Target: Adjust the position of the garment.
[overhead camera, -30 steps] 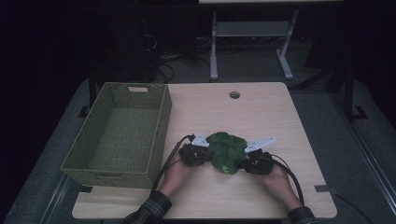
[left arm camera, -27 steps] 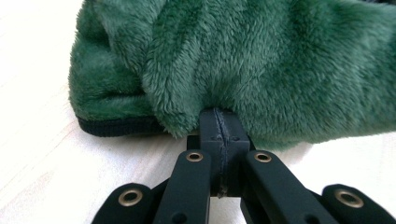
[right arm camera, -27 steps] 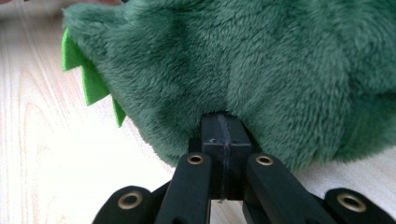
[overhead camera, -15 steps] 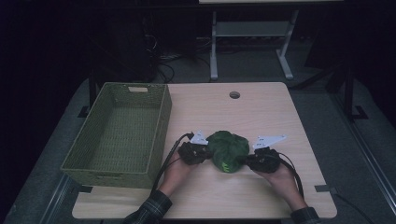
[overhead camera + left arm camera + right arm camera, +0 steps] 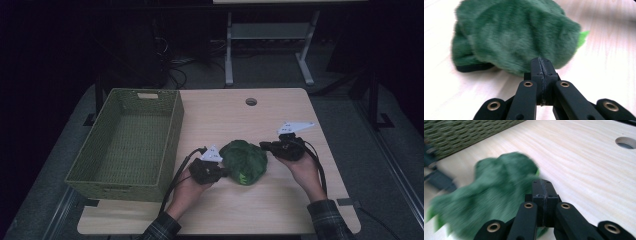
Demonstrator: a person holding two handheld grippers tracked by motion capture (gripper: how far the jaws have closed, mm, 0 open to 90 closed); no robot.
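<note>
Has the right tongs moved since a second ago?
Yes. The right tongs have shifted away from the near table edge, toward the cable hole, jaws shut by the green plush toy.

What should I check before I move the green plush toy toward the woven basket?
1. Left gripper shut at the green plush toy: ok.
2. Right gripper shut at its other side: ok.
3. Fabric really pinched between the jaws: cannot tell.
4. Toy lifted off the table: cannot tell.
5. Woven basket empty and upright: ok.
6. Path from toy to basket free of things: ok.
</note>
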